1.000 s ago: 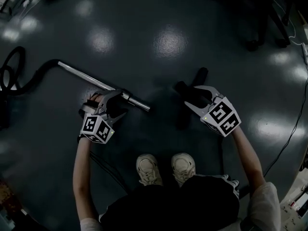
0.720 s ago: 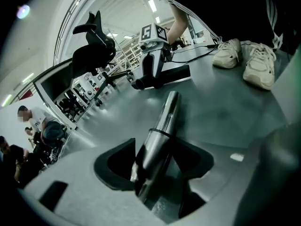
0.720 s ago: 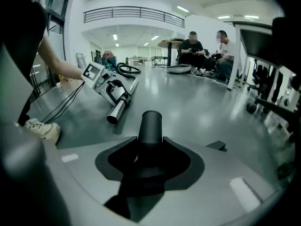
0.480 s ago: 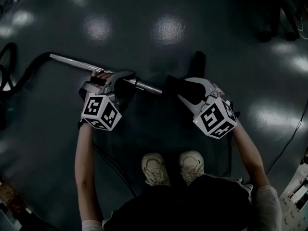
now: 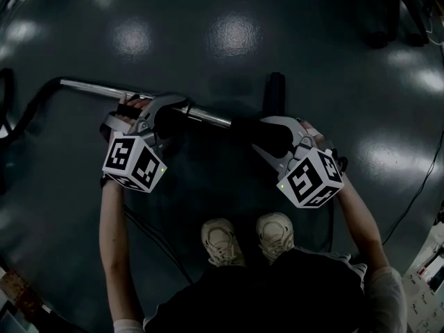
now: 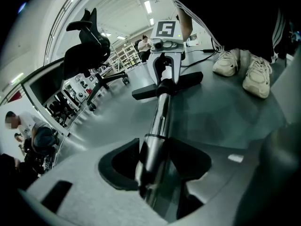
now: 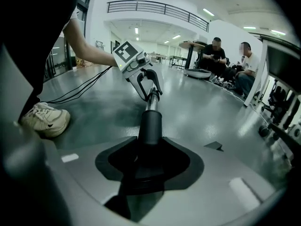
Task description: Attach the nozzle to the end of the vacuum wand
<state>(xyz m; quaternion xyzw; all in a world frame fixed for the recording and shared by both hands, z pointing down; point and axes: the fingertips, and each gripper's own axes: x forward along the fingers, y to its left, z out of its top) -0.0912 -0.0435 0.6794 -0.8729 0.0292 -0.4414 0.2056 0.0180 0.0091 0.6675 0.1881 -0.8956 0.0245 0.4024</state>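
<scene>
Starting at nine o'clock with the left claw: just narrowed down and now clamped on the metal vacuum wand, close to its open end. Gone, the clear gap seen a second ago between wand tip and nozzle. Now tip at the mouth of the black neck, dead centre; touching or already entering, hard to say. Over at three o'clock with the right claw: tightened in and gripping that neck, lined up with the wand. Looks like the joining step, with only a straight push left to seat it.
</scene>
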